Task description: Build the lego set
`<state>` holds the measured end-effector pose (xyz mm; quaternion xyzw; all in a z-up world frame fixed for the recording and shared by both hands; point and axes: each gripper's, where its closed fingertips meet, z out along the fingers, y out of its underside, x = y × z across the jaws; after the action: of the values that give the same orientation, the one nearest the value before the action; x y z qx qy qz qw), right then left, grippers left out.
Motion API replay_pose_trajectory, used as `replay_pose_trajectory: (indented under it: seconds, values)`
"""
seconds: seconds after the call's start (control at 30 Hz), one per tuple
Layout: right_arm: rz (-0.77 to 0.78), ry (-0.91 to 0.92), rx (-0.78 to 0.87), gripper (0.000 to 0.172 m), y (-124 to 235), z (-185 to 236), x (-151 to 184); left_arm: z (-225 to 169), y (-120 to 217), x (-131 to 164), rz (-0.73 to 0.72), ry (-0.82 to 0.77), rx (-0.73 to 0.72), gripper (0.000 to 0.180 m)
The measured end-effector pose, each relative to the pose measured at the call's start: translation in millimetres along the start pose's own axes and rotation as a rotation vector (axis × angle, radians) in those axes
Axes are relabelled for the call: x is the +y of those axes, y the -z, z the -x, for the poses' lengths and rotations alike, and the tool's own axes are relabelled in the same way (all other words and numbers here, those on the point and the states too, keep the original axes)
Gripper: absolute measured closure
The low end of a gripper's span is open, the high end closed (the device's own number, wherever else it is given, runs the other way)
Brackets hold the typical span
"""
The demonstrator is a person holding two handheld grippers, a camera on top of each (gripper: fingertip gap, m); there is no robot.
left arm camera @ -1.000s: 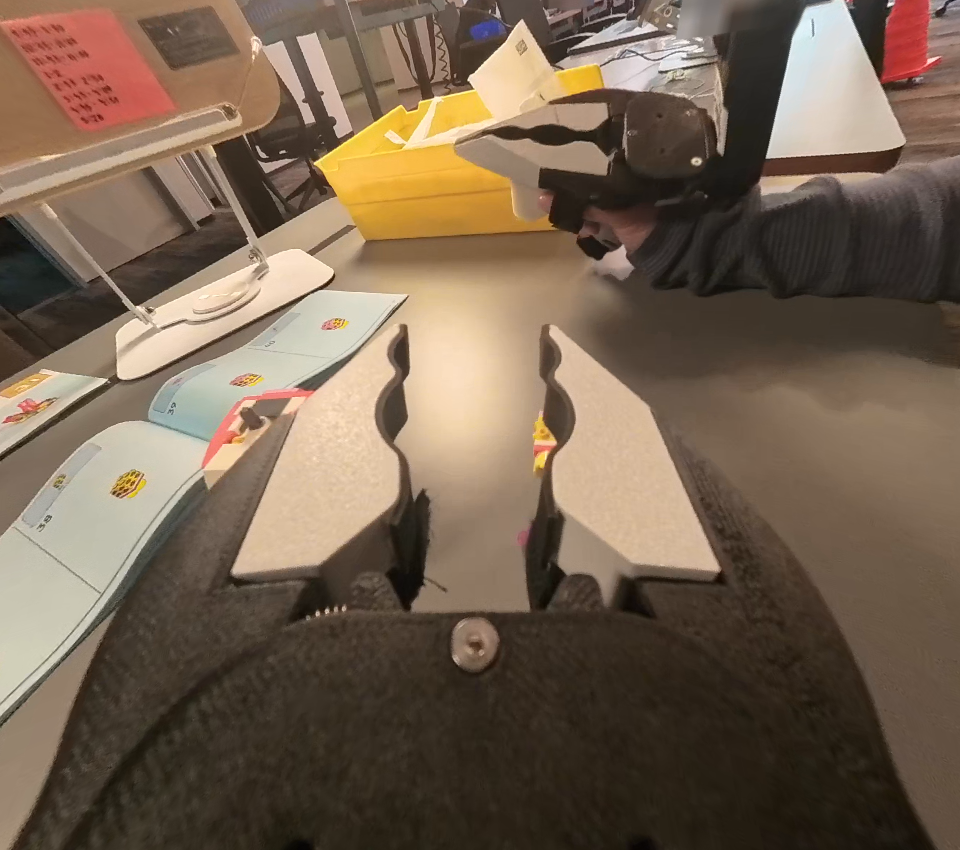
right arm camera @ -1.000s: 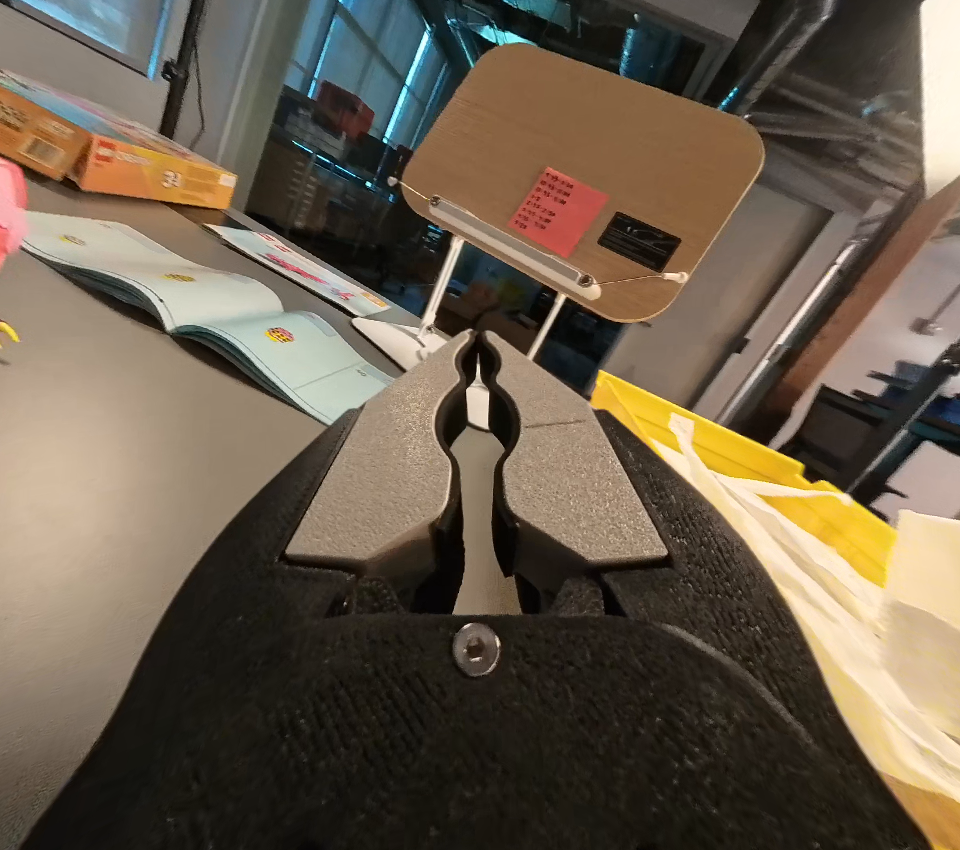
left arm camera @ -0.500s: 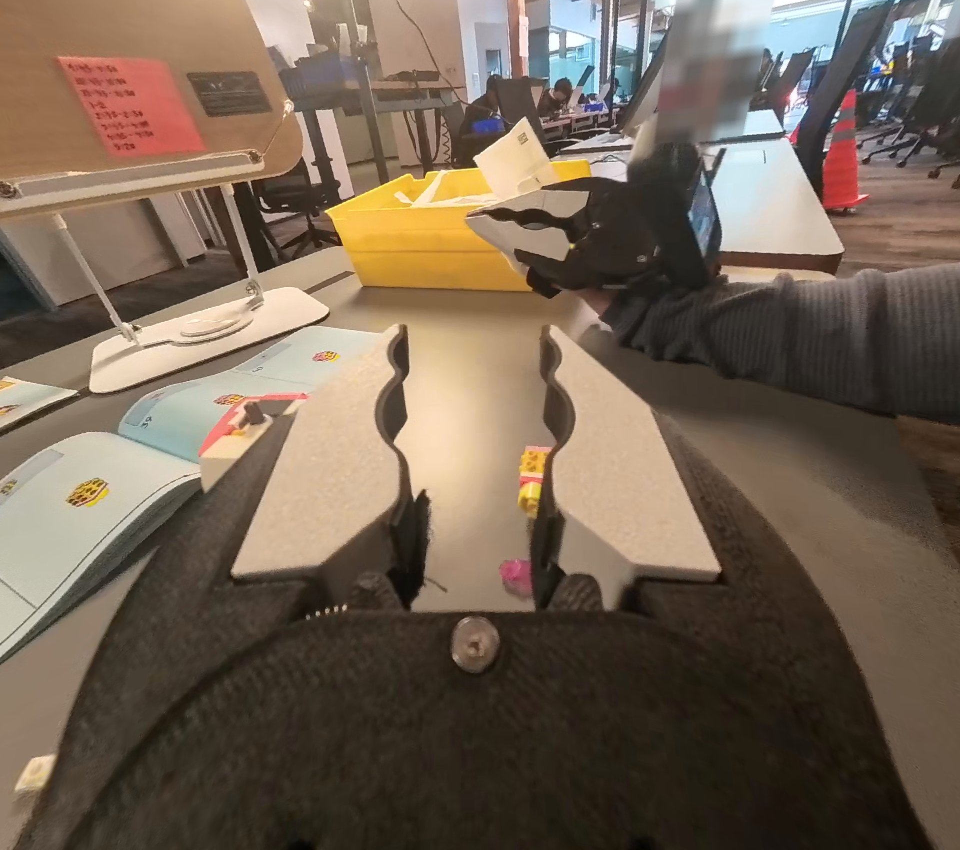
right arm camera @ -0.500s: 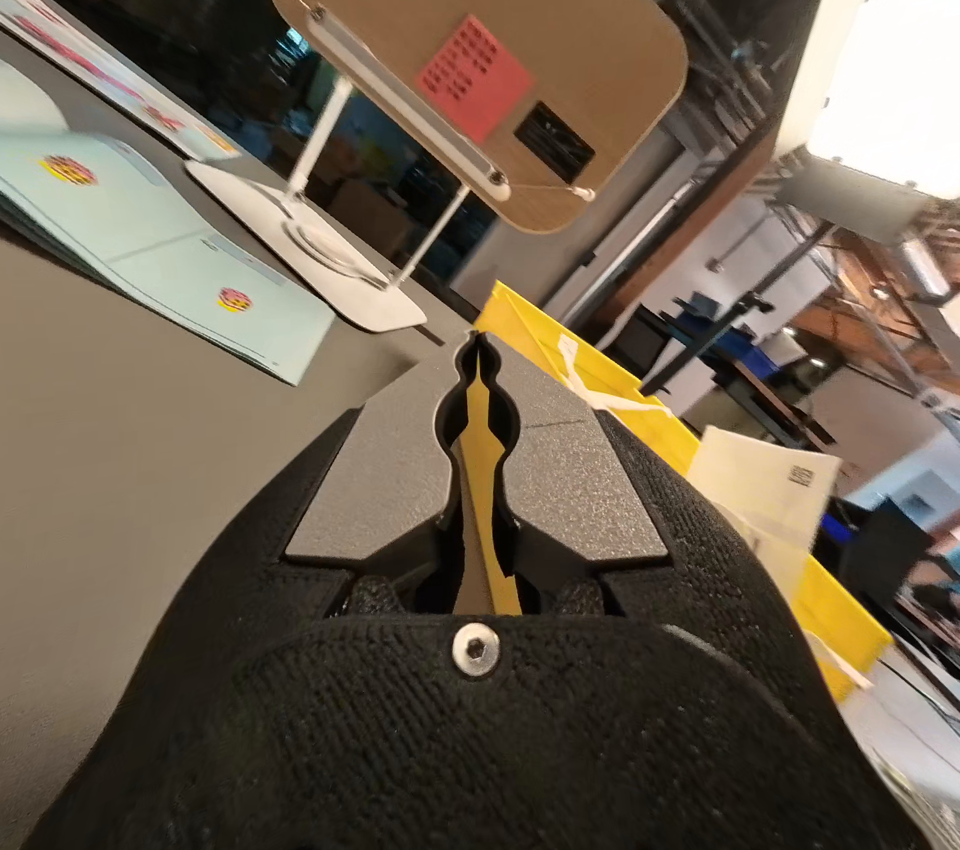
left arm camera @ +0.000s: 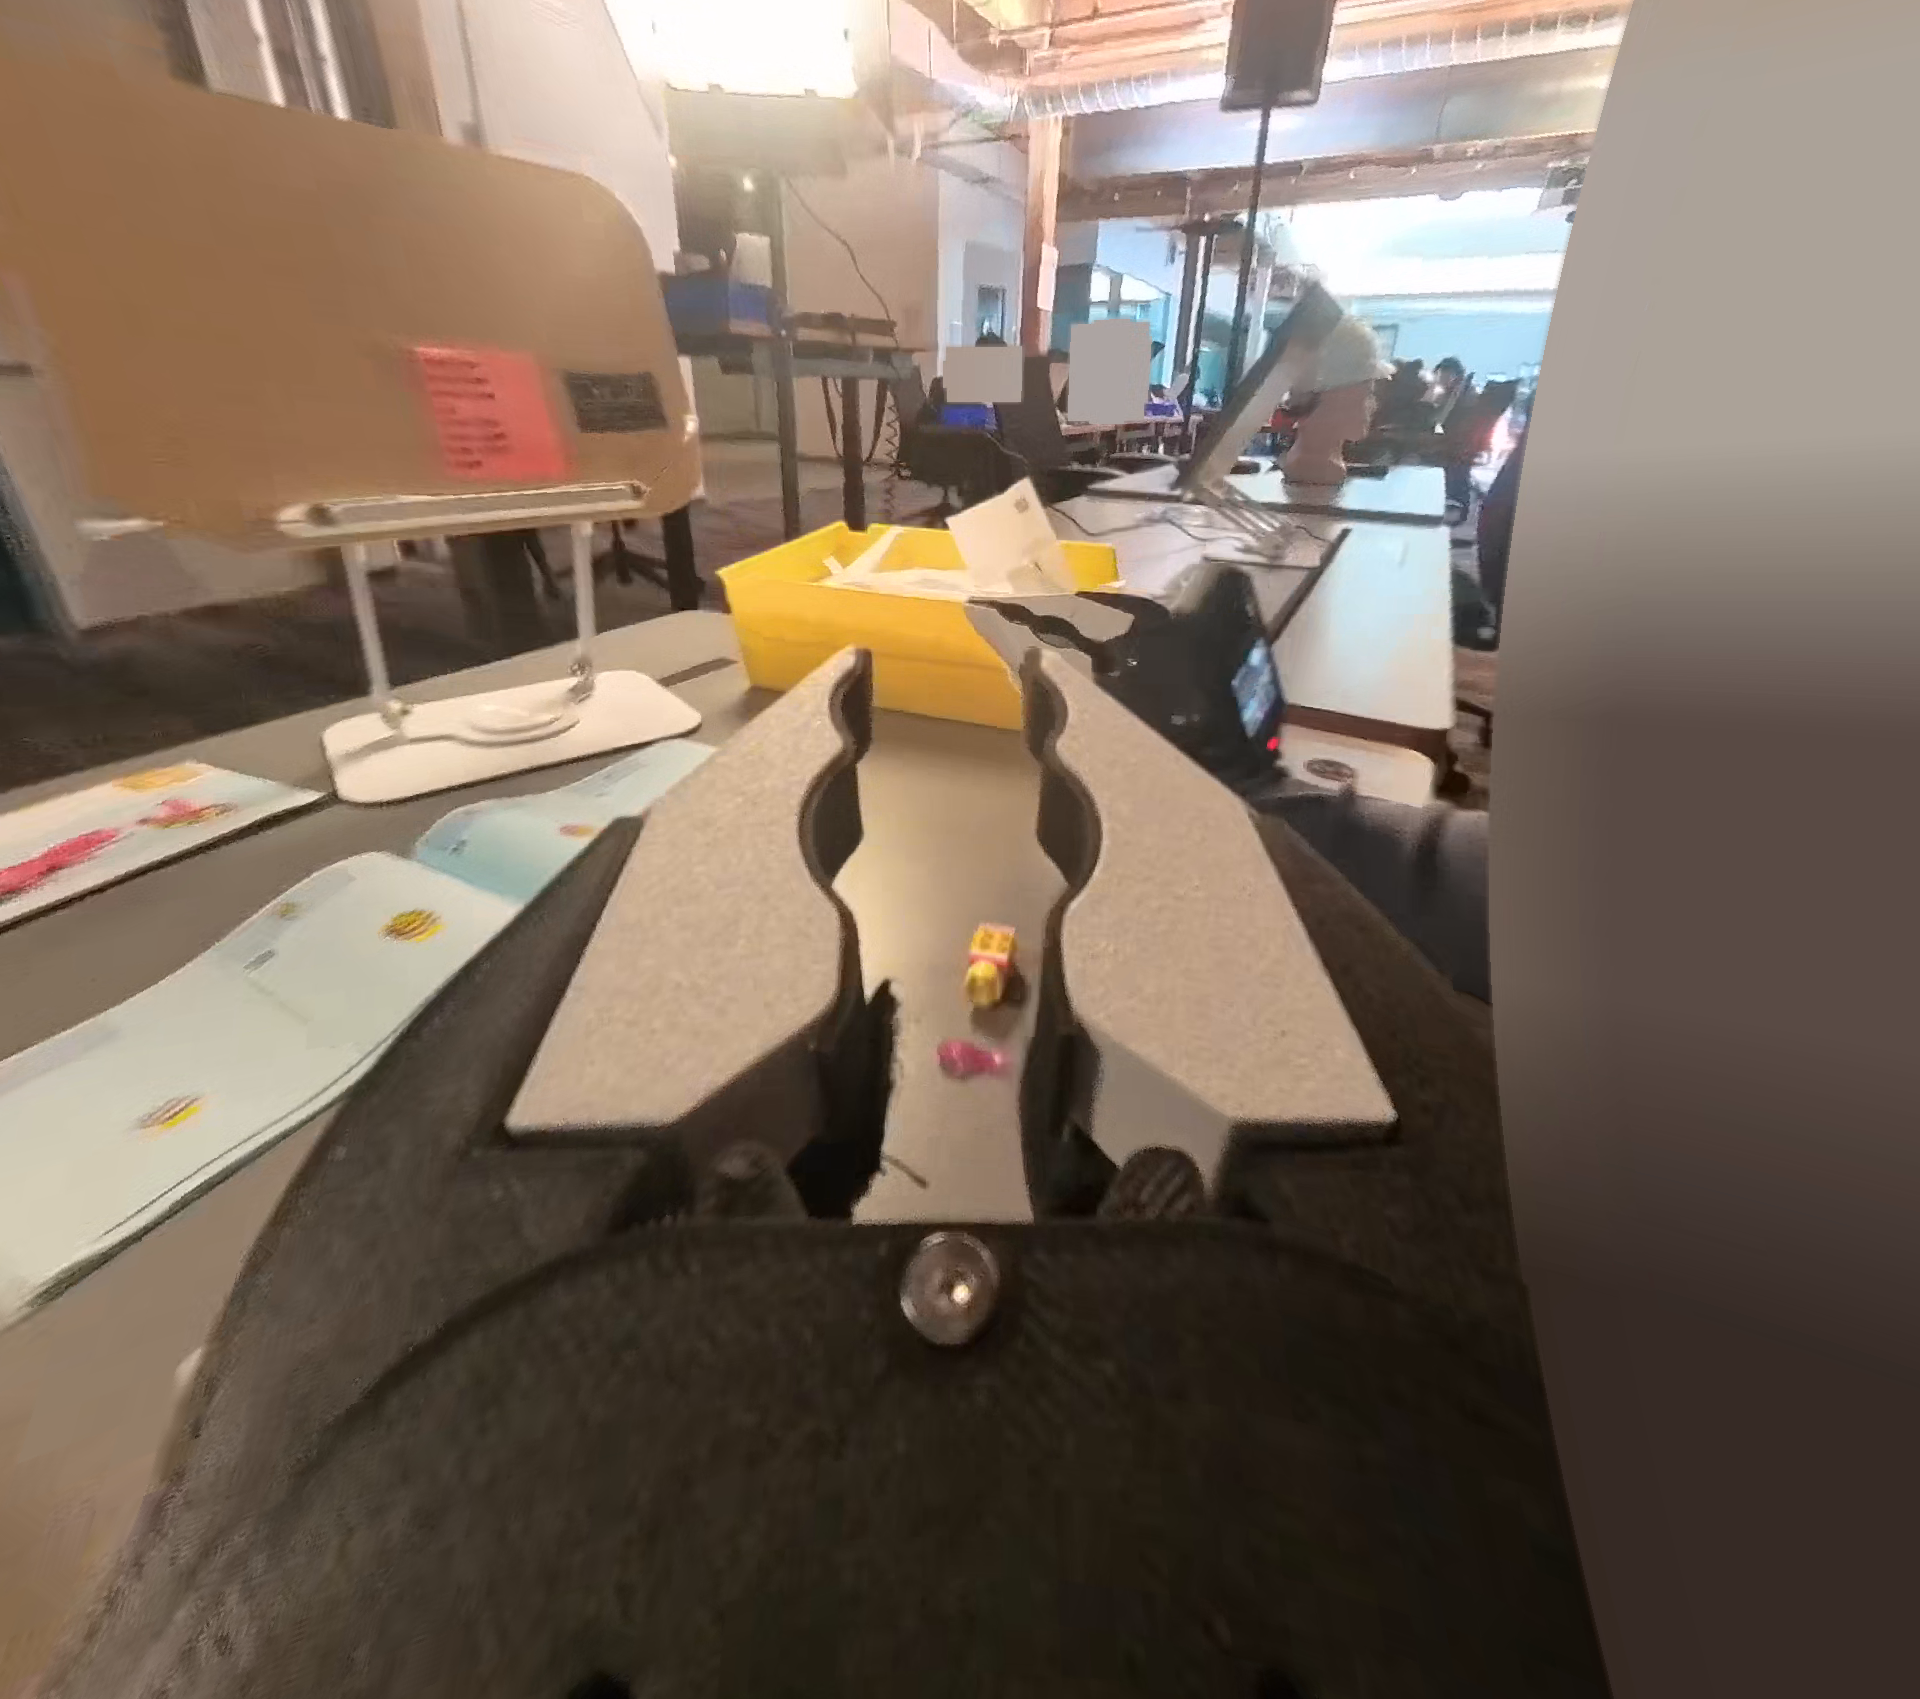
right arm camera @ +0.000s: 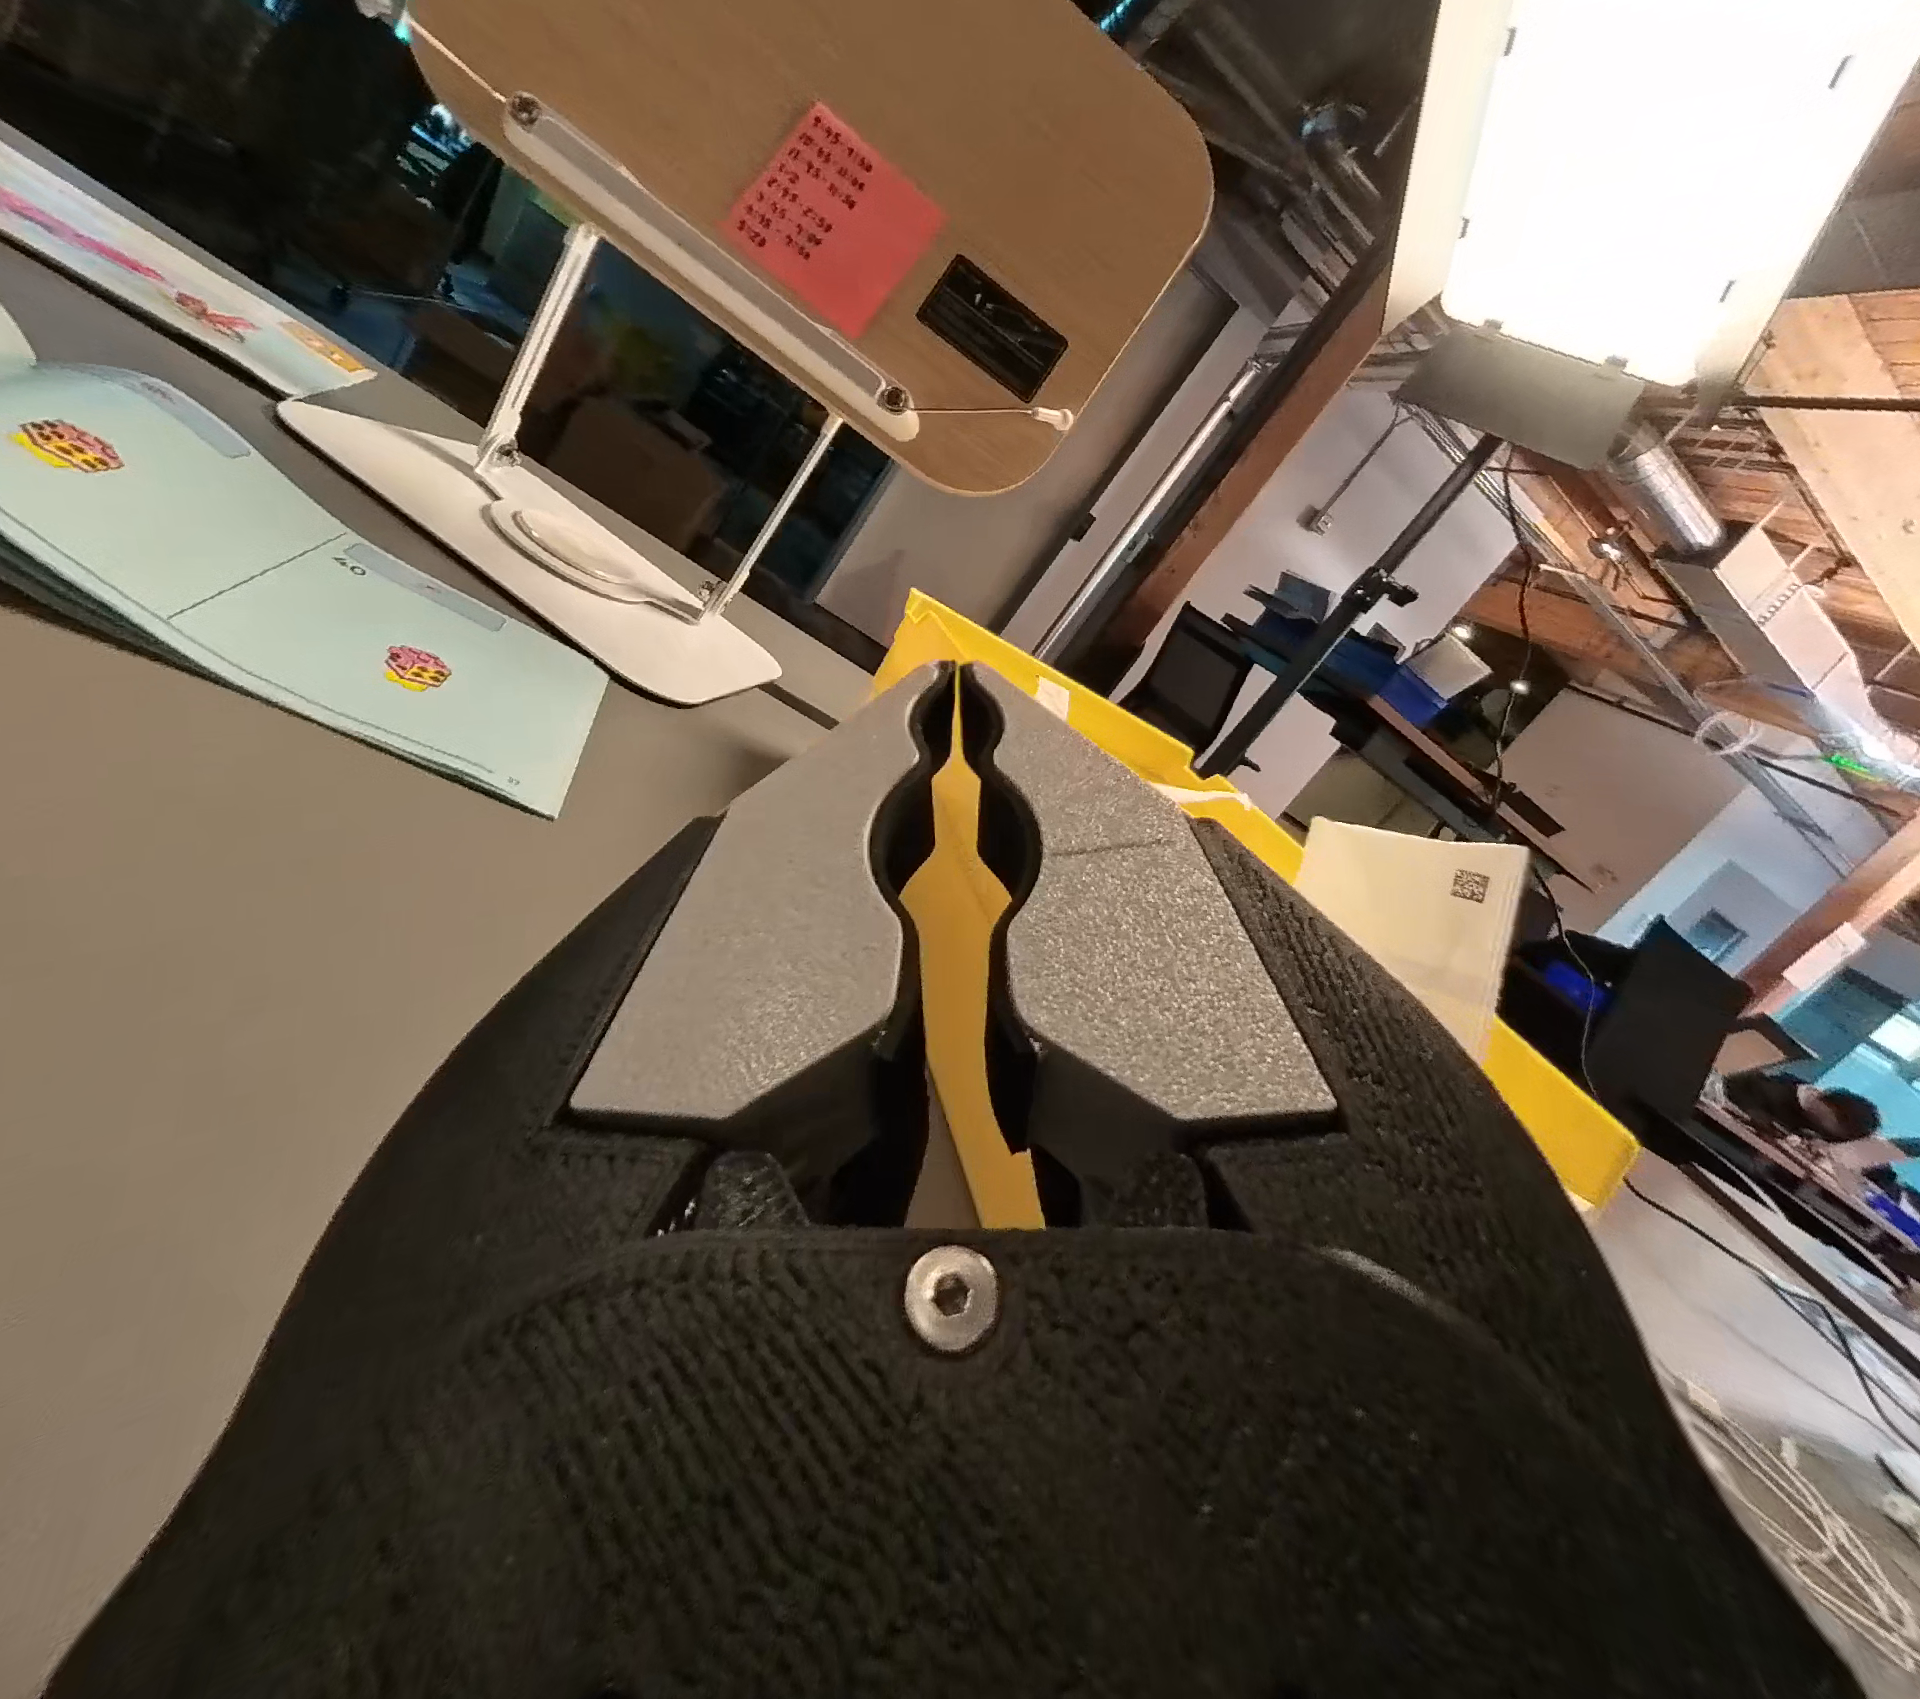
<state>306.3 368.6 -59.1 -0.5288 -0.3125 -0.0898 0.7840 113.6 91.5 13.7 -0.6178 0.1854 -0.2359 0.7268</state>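
The left gripper (left arm camera: 943, 678), jaws apart and empty, should settle lower (yellow brick (left arm camera: 989, 961) lies mid-frame); the right gripper (right arm camera: 955, 670) is pressed together on nothing.

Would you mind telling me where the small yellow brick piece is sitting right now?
In the left wrist view, the small yellow brick piece lies on the grey table, seen between the open left tongs, nearer the right finger, just beyond a small pink piece.
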Motion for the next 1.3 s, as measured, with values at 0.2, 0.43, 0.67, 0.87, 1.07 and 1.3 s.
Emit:
replay_pose_trajectory:
  seconds: [0.2, 0.43, 0.67, 0.87, 1.07, 1.3]
  values:
    - [-0.006, -0.047, 0.008, 0.172, -3, -4, 2, 147, 121, -20, 0.428, -0.097, -0.48, 0.152]
    - [0.004, -0.042, -0.003, 0.172, -3, -2, 5, 308, 190, 59, 1.103, 0.08, -0.718, 0.177]
    - [0.0, -0.052, -0.021, 0.172, -4, 0, 5, 342, 220, 114, 1.573, 0.11, -0.757, 0.18]
    - [0.001, -0.057, -0.037, 0.172, -5, 3, 6, 341, 233, 135, 1.685, 0.199, -0.747, 0.18]
    - [-0.003, -0.072, -0.009, 0.172, -5, -3, 6, 343, 237, 139, 1.77, 0.112, -0.711, 0.18]
    - [-0.007, -0.087, 0.03, 0.171, -3, -11, 5, 345, 203, 131, 1.567, 0.247, -0.626, 0.18]
